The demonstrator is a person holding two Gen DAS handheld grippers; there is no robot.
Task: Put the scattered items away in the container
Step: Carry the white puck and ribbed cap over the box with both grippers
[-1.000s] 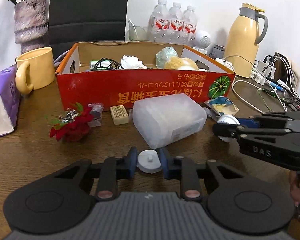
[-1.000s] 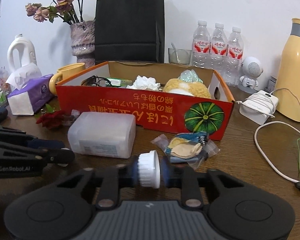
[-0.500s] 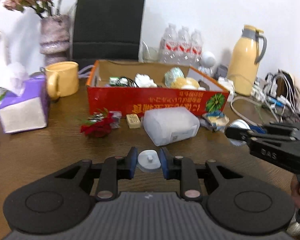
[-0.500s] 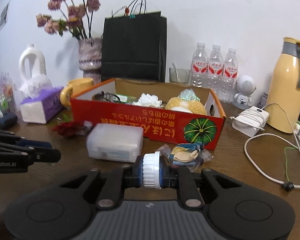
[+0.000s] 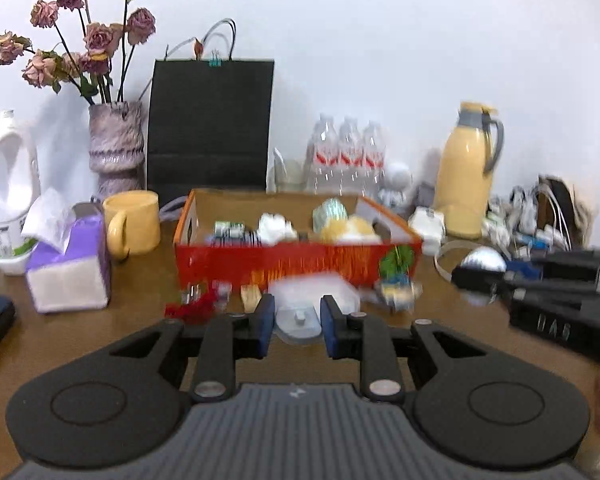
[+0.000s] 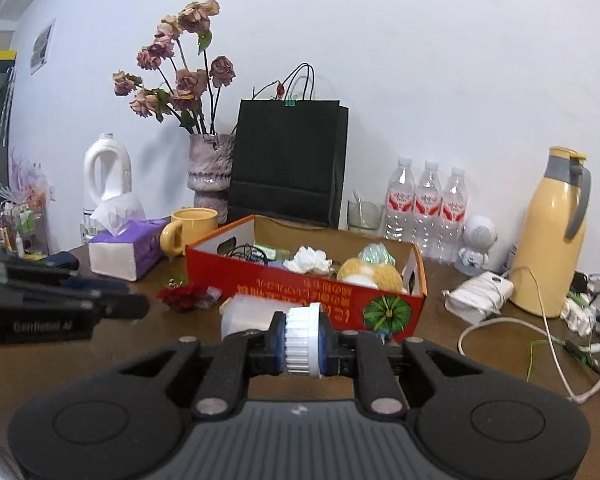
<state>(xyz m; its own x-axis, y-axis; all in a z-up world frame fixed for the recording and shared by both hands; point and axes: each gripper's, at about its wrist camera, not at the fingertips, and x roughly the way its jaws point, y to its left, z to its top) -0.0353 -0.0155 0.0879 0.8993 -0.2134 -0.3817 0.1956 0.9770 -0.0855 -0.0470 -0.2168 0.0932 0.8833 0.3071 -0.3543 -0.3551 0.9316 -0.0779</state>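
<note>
- Red box [image 6: 300,292] already holds several items.
- Left gripper [image 5: 296,322] jaws clamp a small white plug.
- Right gripper [image 6: 303,340] jaws clamp a ribbed white cap [image 6: 302,338].
- Plastic case [image 6: 246,314] and rose [image 6: 180,296] remain on the worktop [image 6: 440,344].

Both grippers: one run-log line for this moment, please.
left gripper: shut on small white disc | right gripper: shut on ribbed white cap | red box: ahead, both loads outside it

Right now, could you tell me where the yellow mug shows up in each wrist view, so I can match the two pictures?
Left wrist view: the yellow mug is left of centre, between the purple tissue box and the red box.
Right wrist view: the mug is left of centre, behind the red box's left end.
Shared landmark: the black paper bag behind the box.
</note>
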